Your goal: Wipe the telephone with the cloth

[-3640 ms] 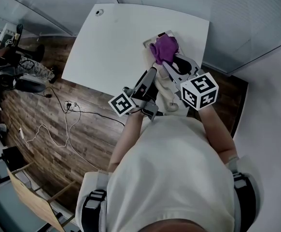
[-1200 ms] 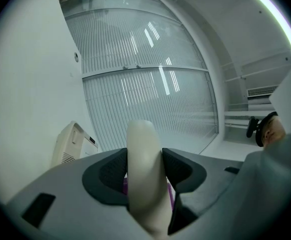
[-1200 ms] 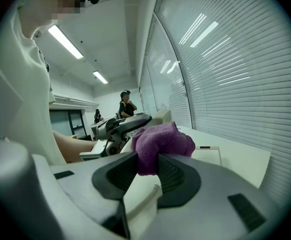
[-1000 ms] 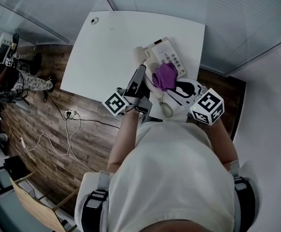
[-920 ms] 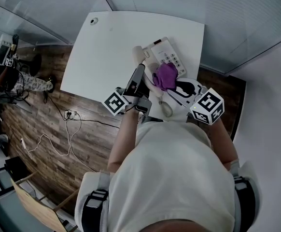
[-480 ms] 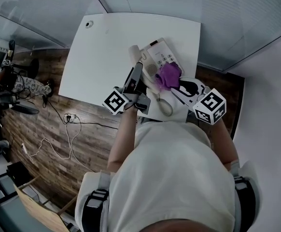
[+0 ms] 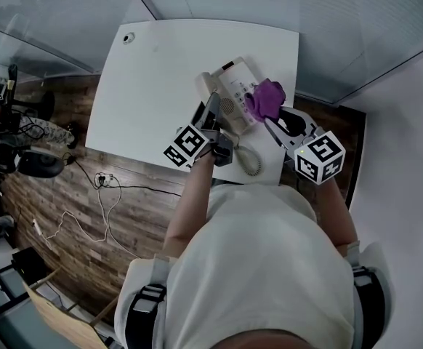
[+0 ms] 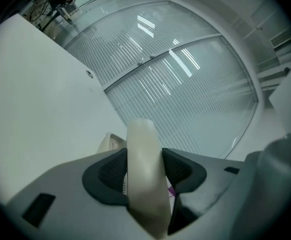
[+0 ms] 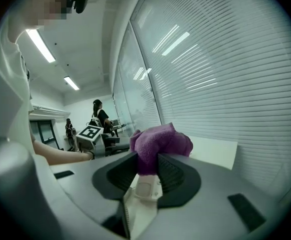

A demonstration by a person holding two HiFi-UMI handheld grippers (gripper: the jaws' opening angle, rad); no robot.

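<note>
A cream telephone (image 7: 232, 91) sits at the near right of the white table (image 7: 160, 71). Its cream handset (image 8: 144, 174) is clamped between the pads of my left gripper (image 8: 144, 170), and the phone's corner (image 8: 110, 143) peeks out behind it. In the head view my left gripper (image 7: 210, 109) is at the phone's left side. My right gripper (image 7: 268, 115) is shut on a bunched purple cloth (image 7: 267, 97), which rests at the phone's right edge. In the right gripper view the cloth (image 9: 158, 143) bulges from that gripper (image 9: 148, 166), with cream phone plastic (image 9: 145, 191) just below.
A pale cord loop (image 7: 249, 162) lies by the table's near edge. A round cable hole (image 7: 128, 38) is at the far left corner. Glass walls with blinds (image 7: 357, 27) close in behind and to the right. Cables (image 7: 99, 187) trail over the wooden floor on the left.
The right gripper has carried the purple cloth from the phone's near part up and right to its right edge. The left gripper with the handset has rolled and sunk a little.
</note>
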